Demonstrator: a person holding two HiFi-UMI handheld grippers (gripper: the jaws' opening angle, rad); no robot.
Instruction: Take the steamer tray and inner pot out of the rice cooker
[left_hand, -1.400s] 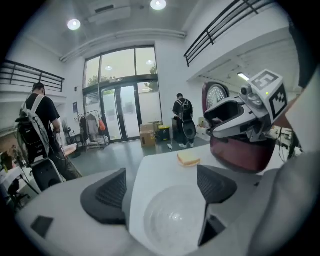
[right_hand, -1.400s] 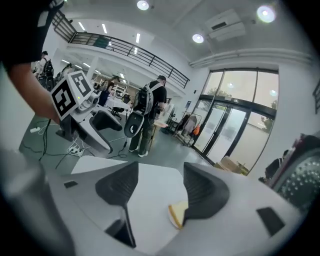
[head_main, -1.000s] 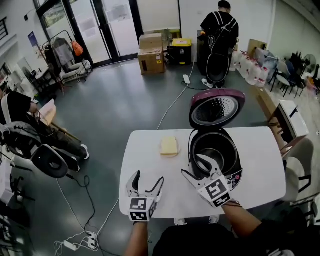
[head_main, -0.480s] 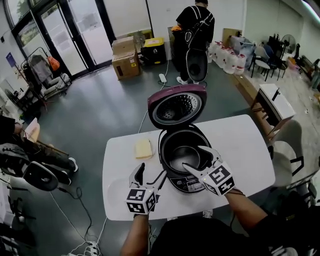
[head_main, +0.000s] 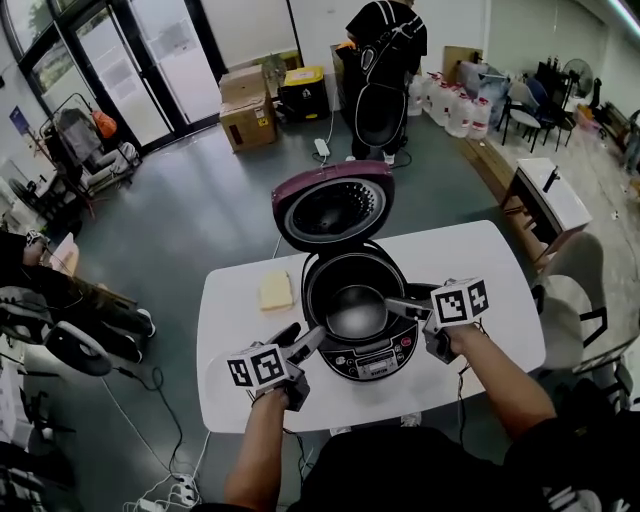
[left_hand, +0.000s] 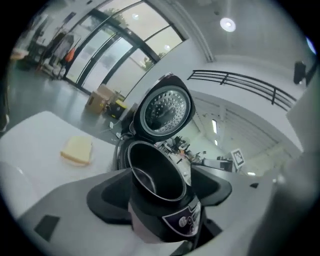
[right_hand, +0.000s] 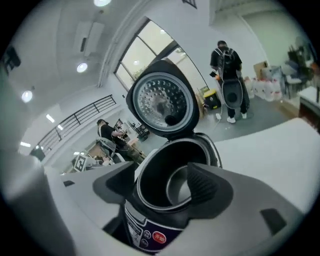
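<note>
The rice cooker (head_main: 357, 340) stands mid-table with its maroon lid (head_main: 335, 210) swung up. Inside sits the dark inner pot (head_main: 352, 305) with a shiny round bottom; I cannot tell a steamer tray apart from it. My left gripper (head_main: 298, 340) is rolled on its side at the cooker's left front. Its jaws have just been closing, they are still open, and the cooker (left_hand: 160, 200) shows beyond them, untouched. My right gripper (head_main: 405, 303) reaches over the right rim. It has opened a little and stands open, with the pot (right_hand: 170, 187) just ahead of its fingertips.
A yellow sponge (head_main: 276, 291) lies on the white table (head_main: 490, 260) left of the cooker. A person (head_main: 385, 50) stands at the back near cardboard boxes (head_main: 245, 110). A chair (head_main: 580, 310) stands at the table's right end.
Both grippers have rolled onto their sides and closed in on the cooker from the table's front. The left went to its left front, the right to its right rim.
</note>
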